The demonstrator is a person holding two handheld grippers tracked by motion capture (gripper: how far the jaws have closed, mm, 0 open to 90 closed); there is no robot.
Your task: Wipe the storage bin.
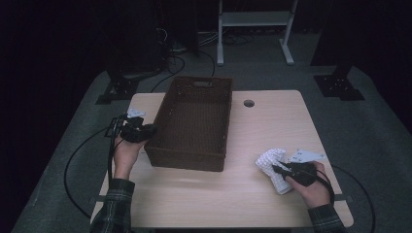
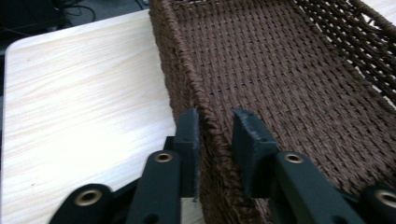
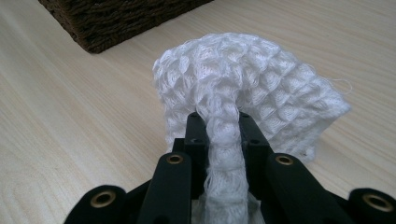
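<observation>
- The left hand-held gripper (image 1: 144, 132) sits at the left wall of the brown woven basket (image 1: 193, 121), near that wall's near end, held by the person's left hand (image 1: 125, 154).
- In the left gripper view the left hand-held gripper (image 2: 216, 126) straddles the basket's rim (image 2: 205, 116): one jaw stands outside the wall over the counter (image 2: 84, 93), the other inside over the woven floor.
- The outer jaw lies against the weave; a small gap shows between the inner jaw and the rim, so the wall is between the jaws but not yet clamped and the gripper counts as released.
- The basket stands in the middle of the counter (image 1: 272, 121), a little left of centre, long side running near to far, with a handle slot in its far wall.
- The right hand-held gripper (image 1: 276, 168) is at the near right of the counter, clenched on a white waffle-weave cloth (image 1: 273, 162).
- In the right gripper view the right hand-held gripper (image 3: 223, 122) pinches a bunched fold of the cloth (image 3: 247, 74) between its jaws; the rest of the cloth bulges beyond the tips and rests on the counter (image 3: 93, 121).
- The cloth lies well apart from the basket, to its right and nearer the person.
</observation>
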